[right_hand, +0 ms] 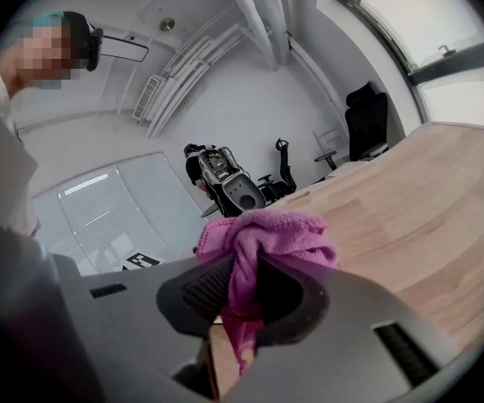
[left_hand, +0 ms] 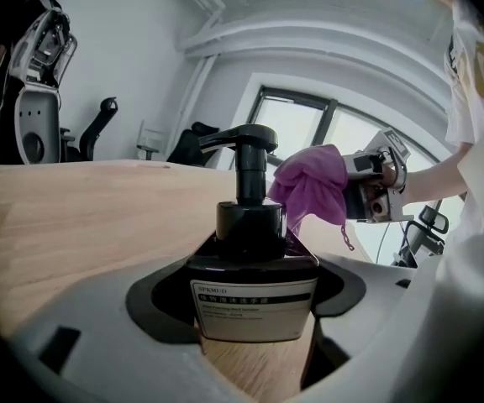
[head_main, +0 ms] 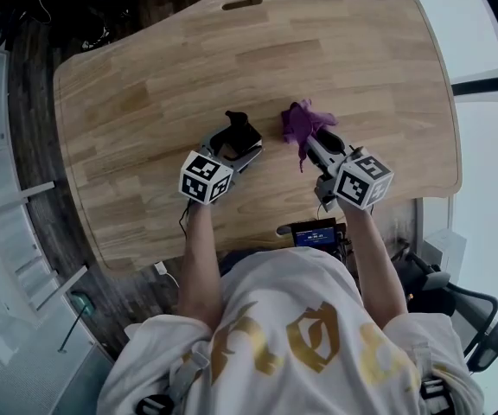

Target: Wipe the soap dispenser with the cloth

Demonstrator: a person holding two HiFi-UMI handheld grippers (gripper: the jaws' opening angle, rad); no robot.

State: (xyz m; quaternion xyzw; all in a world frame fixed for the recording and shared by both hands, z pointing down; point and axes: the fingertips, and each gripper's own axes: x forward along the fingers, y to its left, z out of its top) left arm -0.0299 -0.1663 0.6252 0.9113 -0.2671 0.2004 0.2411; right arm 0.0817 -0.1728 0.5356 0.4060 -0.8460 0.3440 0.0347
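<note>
Held the dispenser (left_hand: 255, 296) upright over the table (head_main: 145, 76), clamped between the left gripper's (head_main: 240, 143) jaws to steady it, with the cloth (right_hand: 267, 229) pinched in the right gripper's (head_main: 312, 139) jaws just beside the pump, not touching, seemingly poised to wipe.

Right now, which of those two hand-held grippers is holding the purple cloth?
The right hand-held gripper: its jaws pinch the purple cloth, while the left hand-held gripper clamps the black soap dispenser instead.
</note>
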